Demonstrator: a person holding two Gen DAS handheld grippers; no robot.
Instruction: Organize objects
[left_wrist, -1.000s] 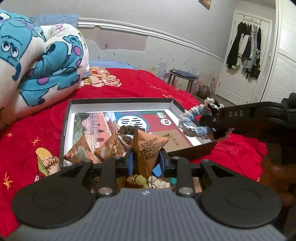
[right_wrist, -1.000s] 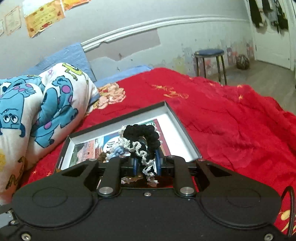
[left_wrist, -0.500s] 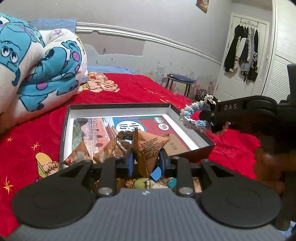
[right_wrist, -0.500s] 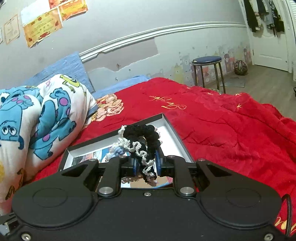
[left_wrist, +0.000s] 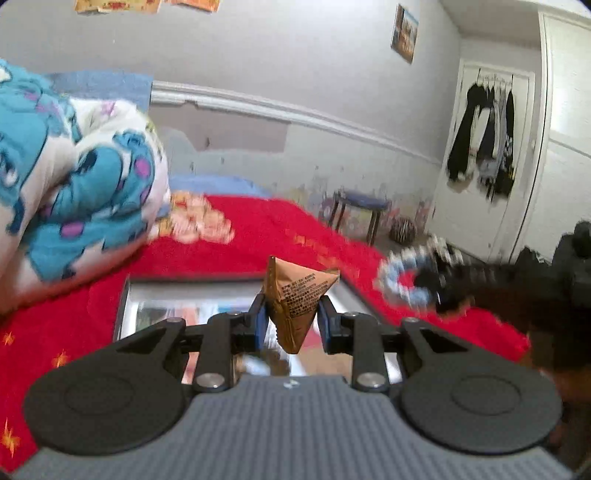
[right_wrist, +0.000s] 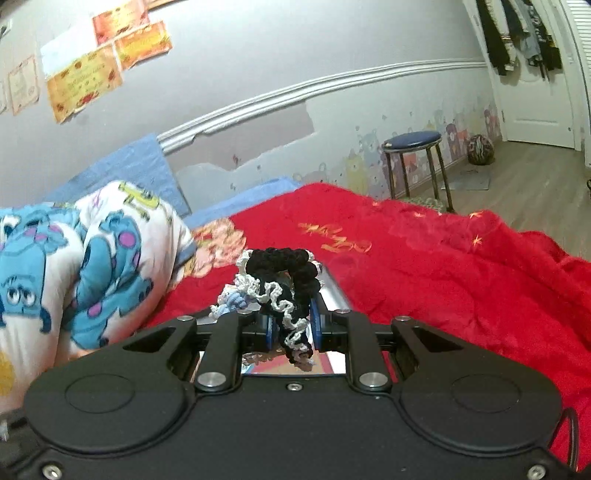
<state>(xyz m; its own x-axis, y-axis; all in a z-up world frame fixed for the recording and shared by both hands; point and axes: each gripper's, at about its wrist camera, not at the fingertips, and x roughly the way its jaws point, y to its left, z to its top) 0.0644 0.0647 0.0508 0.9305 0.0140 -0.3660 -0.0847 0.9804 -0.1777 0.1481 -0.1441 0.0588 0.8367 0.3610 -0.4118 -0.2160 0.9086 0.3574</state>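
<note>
My left gripper (left_wrist: 290, 322) is shut on a brown triangular snack packet (left_wrist: 295, 301) and holds it up over the near part of the black-rimmed shallow box (left_wrist: 123, 306) on the red bed. My right gripper (right_wrist: 290, 325) is shut on a bunch of crocheted scrunchies (right_wrist: 291, 280), black, white and light blue, above the box's right rim (right_wrist: 332, 291). In the left wrist view the right gripper (left_wrist: 439, 291) shows at the right, blurred, with the blue and white scrunchie (left_wrist: 400, 277) hanging from it. The box's contents are mostly hidden behind both grippers.
A folded monster-print quilt (left_wrist: 74, 199) lies on the left of the red blanket (right_wrist: 443, 273). A blue-topped stool (right_wrist: 413, 147) and a striped ball (right_wrist: 480, 149) stand on the floor by the wall. Clothes hang on the door (left_wrist: 484, 155).
Both grippers have risen and tipped upward with their loads. The box has dropped lower in both views and the other packets in it have gone out of sight.
</note>
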